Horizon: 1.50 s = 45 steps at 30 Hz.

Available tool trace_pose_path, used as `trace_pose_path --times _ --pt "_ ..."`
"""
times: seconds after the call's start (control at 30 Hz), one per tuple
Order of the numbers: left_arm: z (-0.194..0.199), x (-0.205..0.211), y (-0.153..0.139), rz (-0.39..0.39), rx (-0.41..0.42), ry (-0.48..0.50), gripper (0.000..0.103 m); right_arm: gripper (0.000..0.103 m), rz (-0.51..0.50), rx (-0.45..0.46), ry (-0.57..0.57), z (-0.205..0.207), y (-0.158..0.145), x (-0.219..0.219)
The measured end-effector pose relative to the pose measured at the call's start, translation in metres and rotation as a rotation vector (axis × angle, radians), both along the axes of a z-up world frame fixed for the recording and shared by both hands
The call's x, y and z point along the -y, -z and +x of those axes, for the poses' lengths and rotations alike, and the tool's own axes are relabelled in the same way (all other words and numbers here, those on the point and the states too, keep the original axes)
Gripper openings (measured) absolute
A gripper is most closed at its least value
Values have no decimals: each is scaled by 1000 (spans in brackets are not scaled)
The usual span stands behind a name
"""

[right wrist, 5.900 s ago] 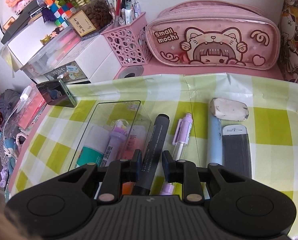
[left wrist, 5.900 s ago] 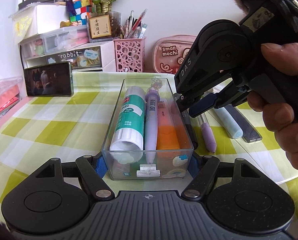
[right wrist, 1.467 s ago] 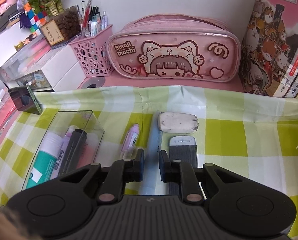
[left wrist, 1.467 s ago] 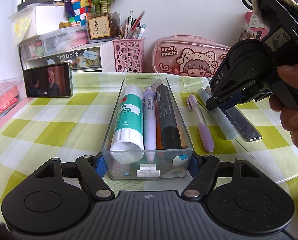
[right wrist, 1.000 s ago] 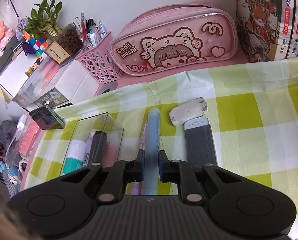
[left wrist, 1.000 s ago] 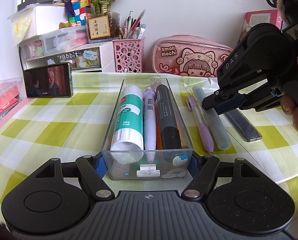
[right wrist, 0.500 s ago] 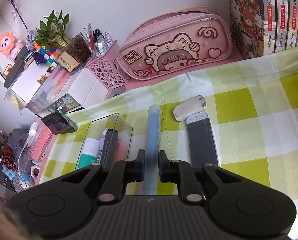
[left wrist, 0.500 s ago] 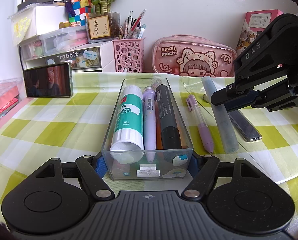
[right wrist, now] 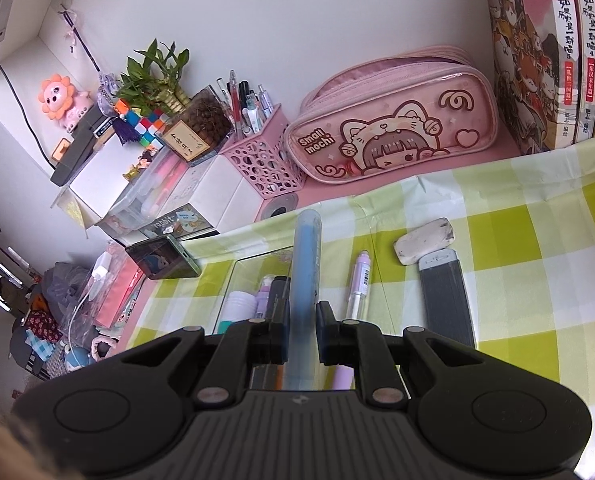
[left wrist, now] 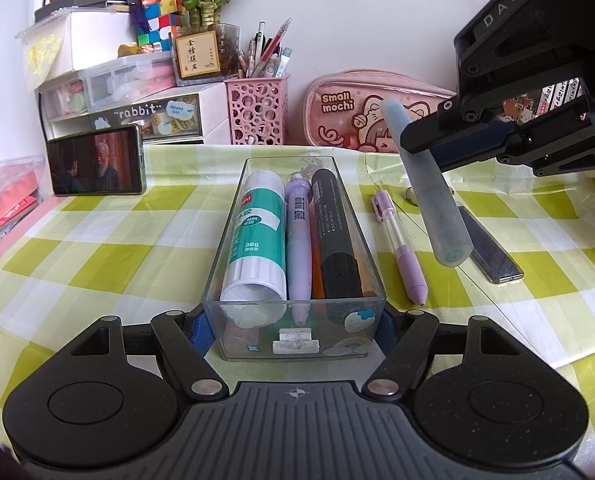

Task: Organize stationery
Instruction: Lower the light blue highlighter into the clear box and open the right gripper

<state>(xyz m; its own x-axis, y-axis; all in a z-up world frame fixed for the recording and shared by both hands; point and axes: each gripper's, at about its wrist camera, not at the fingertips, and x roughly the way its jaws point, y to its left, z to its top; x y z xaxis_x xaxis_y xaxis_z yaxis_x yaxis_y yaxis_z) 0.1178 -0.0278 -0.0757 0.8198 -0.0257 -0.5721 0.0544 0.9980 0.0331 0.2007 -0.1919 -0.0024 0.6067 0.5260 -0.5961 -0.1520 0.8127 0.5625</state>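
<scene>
My left gripper [left wrist: 293,330] is shut on the near end of a clear plastic box [left wrist: 373,280] that holds a glue stick [left wrist: 257,236], a purple pen [left wrist: 299,240] and a black marker [left wrist: 333,228]. My right gripper [right wrist: 301,338] is shut on a pale blue tube-shaped pen [right wrist: 305,276]. In the left wrist view that blue pen [left wrist: 429,196] hangs tilted in the air to the right of the box, held in the right gripper [left wrist: 413,140]. A lilac pen [left wrist: 401,246], a grey flat case [left wrist: 489,248] and a white eraser [right wrist: 423,240] lie on the checked cloth.
A pink pencil case [right wrist: 393,136], a pink pen basket [right wrist: 263,160], white drawer units [left wrist: 137,116] and a propped phone [left wrist: 95,166] stand along the back. Books [right wrist: 553,52] stand at the far right. The cloth's left edge drops off beside the phone.
The right gripper has risen with the blue pen, lifting it off the cloth and toward the box side. The left gripper and the box have stayed still.
</scene>
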Motion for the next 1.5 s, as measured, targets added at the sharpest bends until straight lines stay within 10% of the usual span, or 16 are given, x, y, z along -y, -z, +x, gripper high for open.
trace_pose_path --times 1.5 --pt "1 0 0 1 0 2 73 27 -27 -50 -162 14 20 -61"
